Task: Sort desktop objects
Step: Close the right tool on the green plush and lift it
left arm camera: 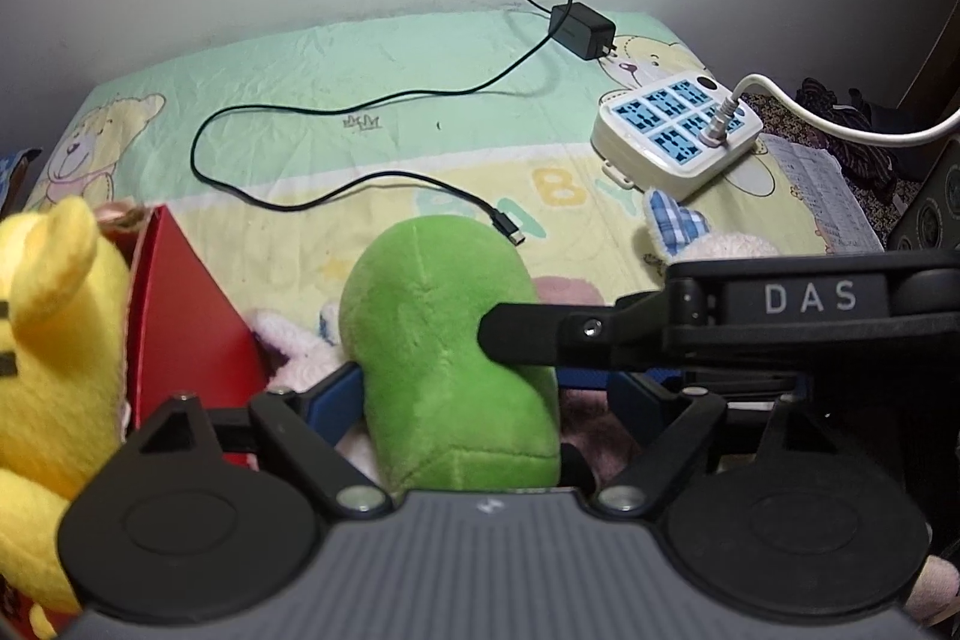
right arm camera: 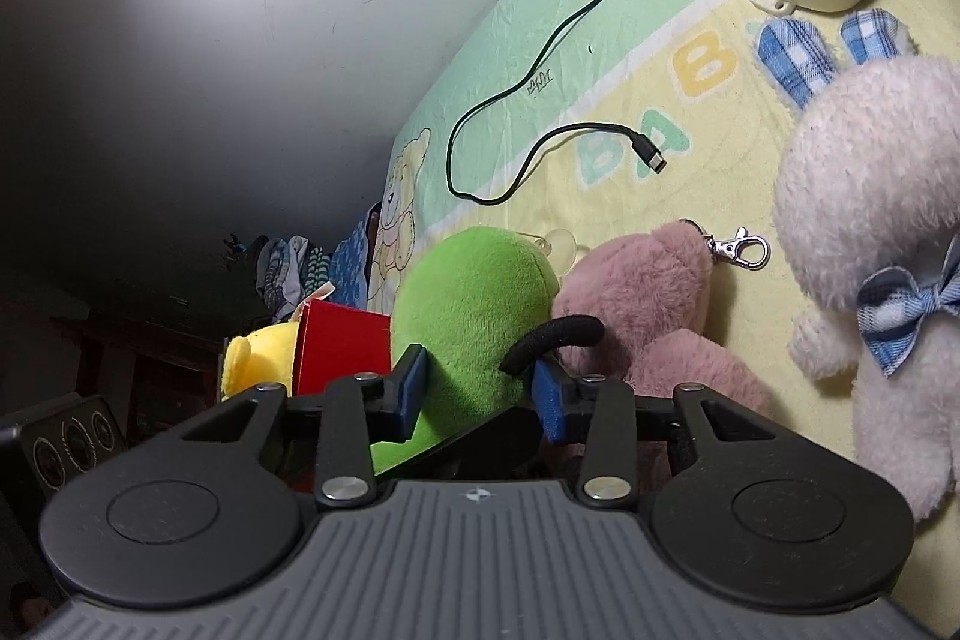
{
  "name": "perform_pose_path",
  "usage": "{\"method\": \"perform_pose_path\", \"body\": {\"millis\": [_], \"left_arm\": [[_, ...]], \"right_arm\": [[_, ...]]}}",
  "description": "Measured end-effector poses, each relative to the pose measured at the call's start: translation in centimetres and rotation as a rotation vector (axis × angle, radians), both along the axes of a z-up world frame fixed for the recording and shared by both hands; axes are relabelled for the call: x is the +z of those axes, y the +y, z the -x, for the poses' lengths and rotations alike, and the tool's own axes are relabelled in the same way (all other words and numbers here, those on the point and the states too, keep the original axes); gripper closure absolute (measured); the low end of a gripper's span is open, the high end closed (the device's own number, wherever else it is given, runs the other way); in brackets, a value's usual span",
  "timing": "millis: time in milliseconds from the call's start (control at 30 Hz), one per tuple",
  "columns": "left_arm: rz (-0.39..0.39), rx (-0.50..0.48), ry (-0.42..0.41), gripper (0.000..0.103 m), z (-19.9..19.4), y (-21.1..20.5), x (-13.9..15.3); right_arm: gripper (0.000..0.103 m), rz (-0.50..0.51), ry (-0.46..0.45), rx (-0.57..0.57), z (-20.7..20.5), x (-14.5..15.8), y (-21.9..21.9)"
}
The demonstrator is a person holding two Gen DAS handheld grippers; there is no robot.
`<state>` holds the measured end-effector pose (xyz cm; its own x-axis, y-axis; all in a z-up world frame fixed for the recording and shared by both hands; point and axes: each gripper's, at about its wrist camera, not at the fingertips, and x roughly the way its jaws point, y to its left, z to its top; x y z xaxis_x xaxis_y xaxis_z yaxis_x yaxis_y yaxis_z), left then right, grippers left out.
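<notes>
The green plush toy (left arm camera: 447, 352) sits between the blue-padded fingers of the left gripper (left arm camera: 462, 394), which pinch it at both flanks. The right gripper (right arm camera: 480, 388) comes in from the side and also pinches the same toy (right arm camera: 474, 316), its pads pressed into the fur on both sides (in the left wrist view one black finger of it crosses the toy's right side).

The toy is a rounded, bright green, short-piled lump with a stitched seam down its middle and a black curved strip on it.

It stands above a counter covered with a pale green and yellow baby-print cloth (left arm camera: 372, 58). Just to its left is a red box (left arm camera: 186, 316) with a yellow plush toy (left arm camera: 48, 340) beside it. To its right a pink plush toy (right arm camera: 648, 304) with a metal clip (right arm camera: 735, 247) touches it, and a white plush rabbit (right arm camera: 882, 232) with a blue checked bow lies further right. Beyond lie a black charger (left arm camera: 582, 25) with its loose cable (left arm camera: 336, 112) and a white power strip (left arm camera: 675, 133).
</notes>
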<state>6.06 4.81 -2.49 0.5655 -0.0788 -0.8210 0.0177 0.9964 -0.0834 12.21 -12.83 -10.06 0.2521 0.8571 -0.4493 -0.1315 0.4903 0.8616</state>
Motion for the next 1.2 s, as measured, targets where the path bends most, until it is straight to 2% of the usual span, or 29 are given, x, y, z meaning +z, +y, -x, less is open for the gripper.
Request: {"method": "perform_pose_path", "body": {"millis": [267,600,967,1200], "left_arm": [[0.009,-0.010,-0.004,0.030,1.6,-0.1,1.0],[0.044,-0.077,-0.012,0.032,5.1,-2.3,2.2],[0.082,-0.189,-0.026,0.032,8.3,-5.5,2.7],[0.123,-0.265,-0.079,0.032,10.1,-5.1,4.1]], "right_arm": [[0.065,0.008,-0.008,0.025,1.7,1.3,-0.7],[0.065,0.041,-0.009,0.004,4.9,3.0,-3.3],[0.065,0.108,-0.035,-0.081,9.8,4.5,-6.5],[0.065,0.158,-0.123,-0.161,13.1,6.7,-6.2]]}}
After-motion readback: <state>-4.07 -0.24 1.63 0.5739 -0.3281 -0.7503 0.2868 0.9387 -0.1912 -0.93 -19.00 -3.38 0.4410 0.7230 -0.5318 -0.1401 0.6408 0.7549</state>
